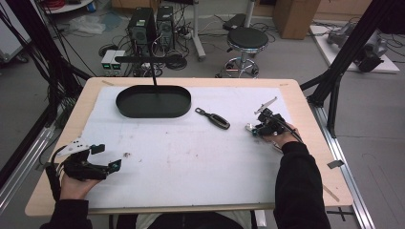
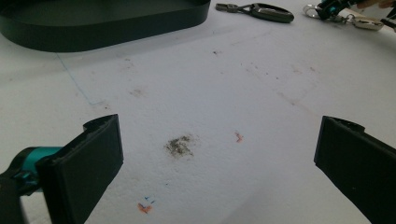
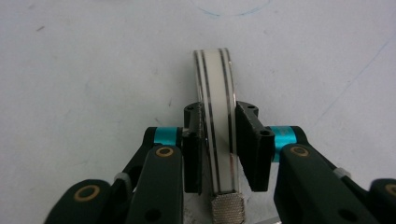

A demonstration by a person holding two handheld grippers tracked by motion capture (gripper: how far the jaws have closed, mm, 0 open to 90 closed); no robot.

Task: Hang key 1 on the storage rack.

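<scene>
Black jaws of the right gripper (image 3: 217,149) stand close together on a white key fob (image 3: 217,121) with dark stripes, one pad against each flat side, the fob on edge over the white mat (image 1: 191,157); a knurled metal piece sits at its near end. From the high view this gripper (image 1: 255,129) lies at the mat's right side, a metal ring just beside its tip. Well apart, at the near left corner, the left gripper (image 1: 107,157) rests with its jaws spread wide over bare, stained mat. A dark car key (image 1: 213,118) lies between the right gripper and the black oval tray (image 1: 125,108).
</scene>
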